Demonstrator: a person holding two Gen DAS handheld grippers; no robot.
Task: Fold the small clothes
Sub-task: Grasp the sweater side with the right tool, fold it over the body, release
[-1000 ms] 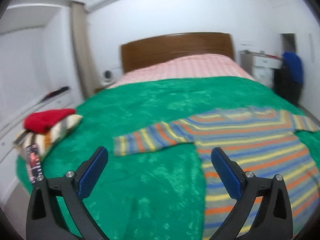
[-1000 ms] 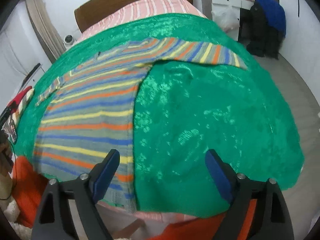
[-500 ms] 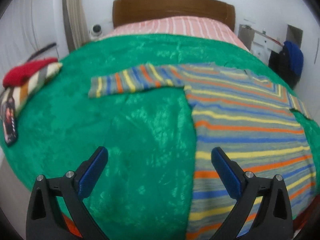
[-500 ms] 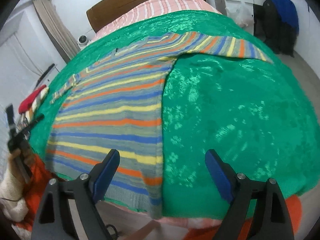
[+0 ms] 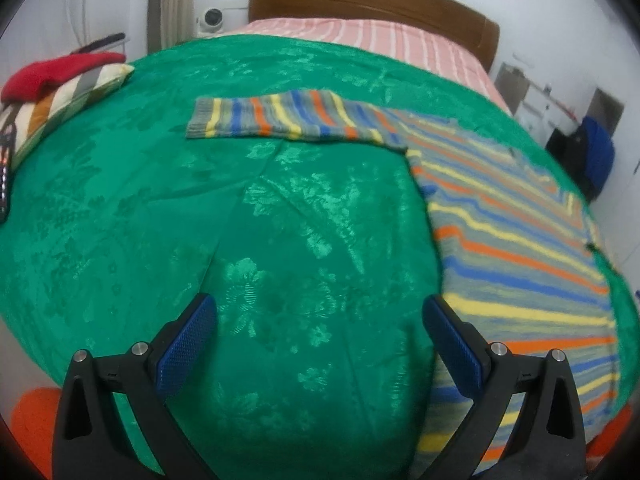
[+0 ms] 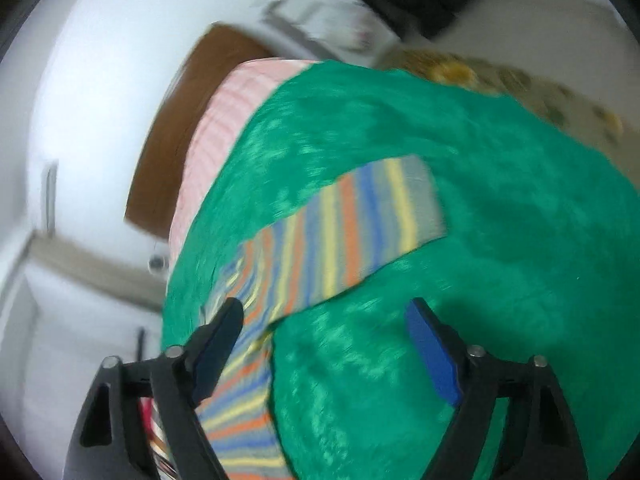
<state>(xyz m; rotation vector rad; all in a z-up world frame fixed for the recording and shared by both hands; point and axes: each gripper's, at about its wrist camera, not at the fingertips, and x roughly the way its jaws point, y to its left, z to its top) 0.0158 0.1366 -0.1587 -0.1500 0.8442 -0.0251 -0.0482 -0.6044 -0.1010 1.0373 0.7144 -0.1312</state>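
Striped sweater (image 5: pixel 520 248) flat on green bedspread (image 5: pixel 200 220), apparently clear of both gaping grippers

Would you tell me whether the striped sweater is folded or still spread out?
Spread: the striped sweater lies flat on the green bedspread, sleeve outstretched.

No readable text, labels or numbers anywhere, bedding and striped sweater (image 5: pixel 516 248) unmarked (right view blurred)

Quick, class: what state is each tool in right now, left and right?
Left tool: open, holding nothing, above the green blanket.
Right tool: open, holding nothing.
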